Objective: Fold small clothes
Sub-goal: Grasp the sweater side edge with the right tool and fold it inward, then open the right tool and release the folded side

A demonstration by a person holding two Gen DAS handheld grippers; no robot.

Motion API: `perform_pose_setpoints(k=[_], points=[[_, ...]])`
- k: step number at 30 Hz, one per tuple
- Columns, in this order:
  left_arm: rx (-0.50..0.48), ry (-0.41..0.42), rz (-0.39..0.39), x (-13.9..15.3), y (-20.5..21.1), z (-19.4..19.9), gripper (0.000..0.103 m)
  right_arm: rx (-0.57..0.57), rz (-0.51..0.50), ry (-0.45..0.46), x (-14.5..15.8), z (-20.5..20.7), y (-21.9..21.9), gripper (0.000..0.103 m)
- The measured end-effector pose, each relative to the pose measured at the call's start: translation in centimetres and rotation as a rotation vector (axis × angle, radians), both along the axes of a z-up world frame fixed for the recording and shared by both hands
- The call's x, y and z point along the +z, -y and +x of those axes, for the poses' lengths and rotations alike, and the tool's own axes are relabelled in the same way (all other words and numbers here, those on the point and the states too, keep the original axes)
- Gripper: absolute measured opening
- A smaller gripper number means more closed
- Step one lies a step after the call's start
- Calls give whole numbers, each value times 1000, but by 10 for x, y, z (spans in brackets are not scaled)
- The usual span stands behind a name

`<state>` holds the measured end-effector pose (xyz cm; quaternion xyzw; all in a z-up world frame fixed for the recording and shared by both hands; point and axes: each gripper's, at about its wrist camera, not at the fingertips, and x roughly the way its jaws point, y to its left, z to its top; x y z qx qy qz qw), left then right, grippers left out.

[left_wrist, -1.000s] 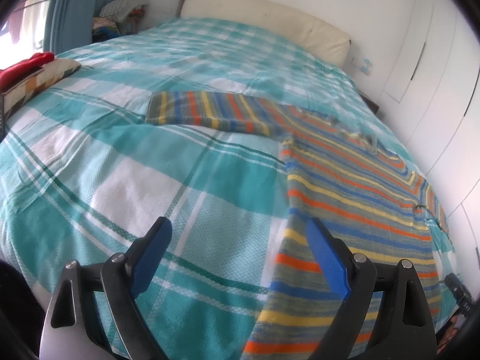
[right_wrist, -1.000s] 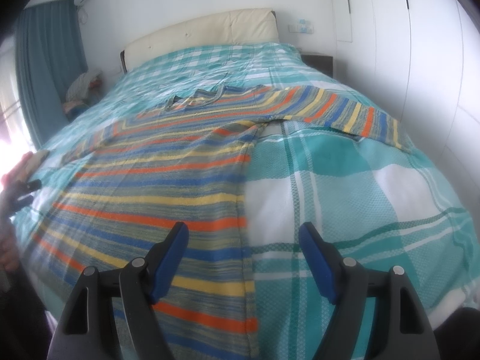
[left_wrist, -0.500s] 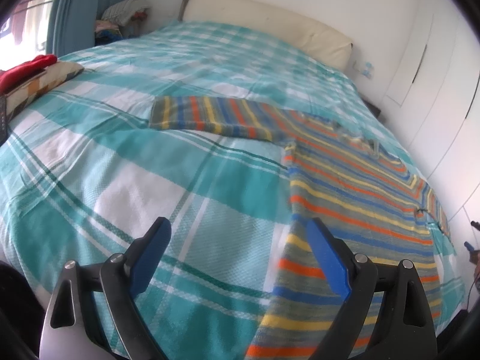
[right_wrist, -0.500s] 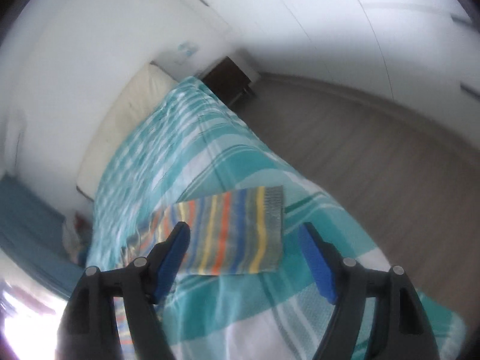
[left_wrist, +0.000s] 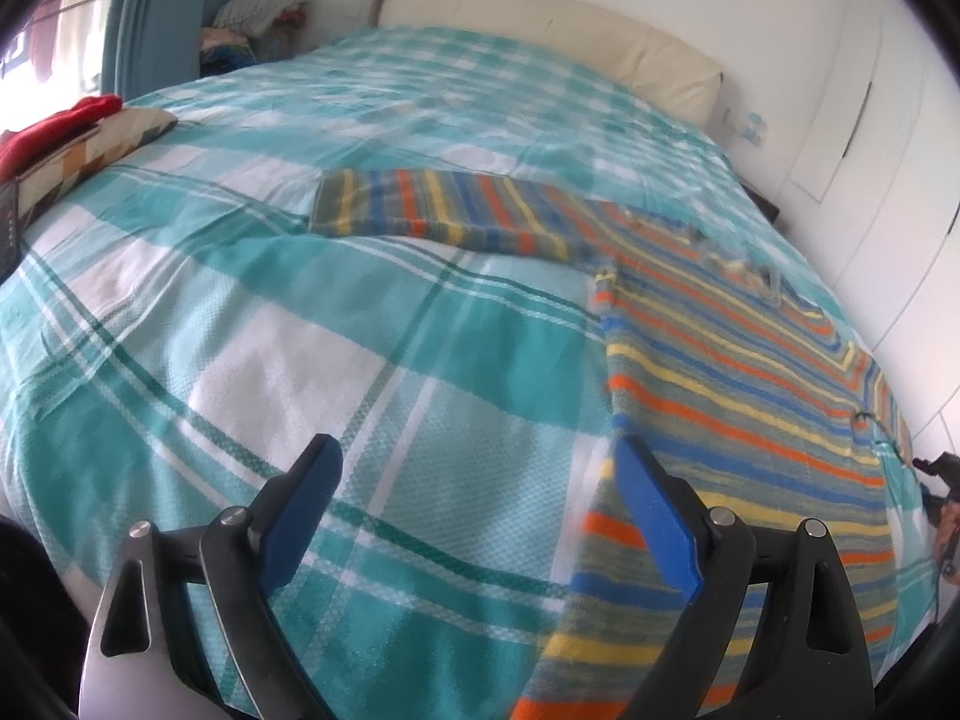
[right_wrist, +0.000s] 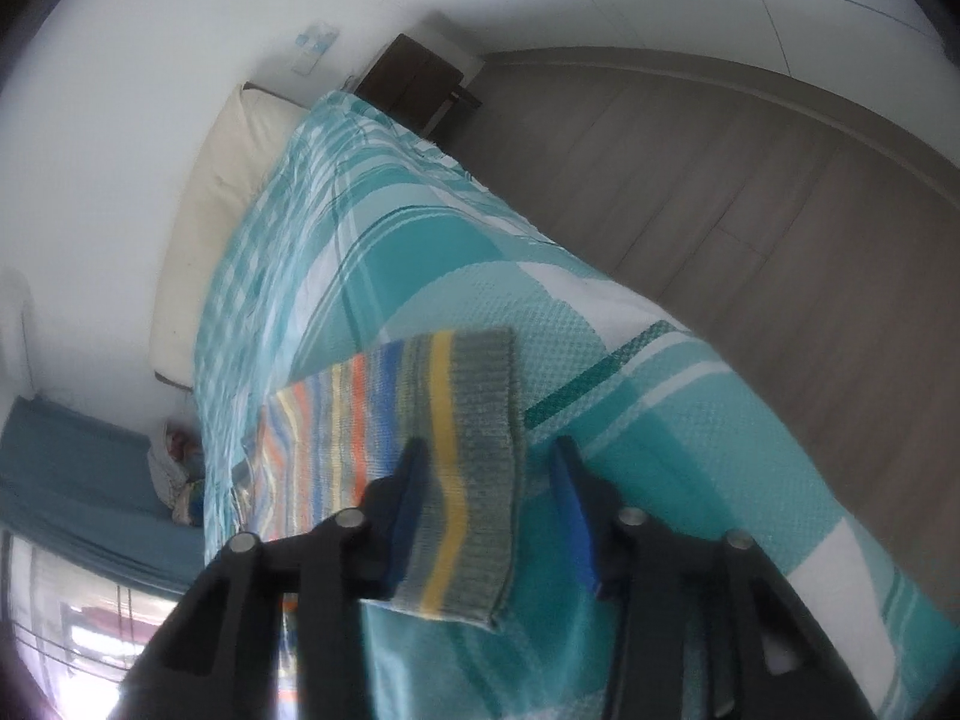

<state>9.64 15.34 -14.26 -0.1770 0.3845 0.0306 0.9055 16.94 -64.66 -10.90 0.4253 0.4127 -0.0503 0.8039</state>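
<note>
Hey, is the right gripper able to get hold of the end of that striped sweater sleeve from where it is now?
Probably yes. The right gripper already has the sleeve cuff of the striped sweater between its closing jaws; nothing else lies on the plaid bedspread near it, though the right pad is not yet touching.

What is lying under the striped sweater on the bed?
Under the striped sweater only the teal checked bedspread shows, around all its edges. Whatever lies directly beneath the sweater's body is covered and cannot be seen.
</note>
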Motion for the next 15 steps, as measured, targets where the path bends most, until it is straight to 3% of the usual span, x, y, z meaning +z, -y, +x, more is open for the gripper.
perform_pose_setpoints(k=[2, 6, 9, 15], points=[[-4, -10, -4, -2, 2, 2, 93, 20, -20, -19, 2, 2, -3, 2], [-10, 1, -5, 1, 3, 1, 93, 14, -173, 31, 46, 1, -19, 2], [-7, 14, -16, 4, 1, 0, 93, 104, -321, 103, 105, 15, -58, 2], [-11, 14, -59, 7, -1, 3, 93, 362, -375, 232, 184, 68, -186, 2]])
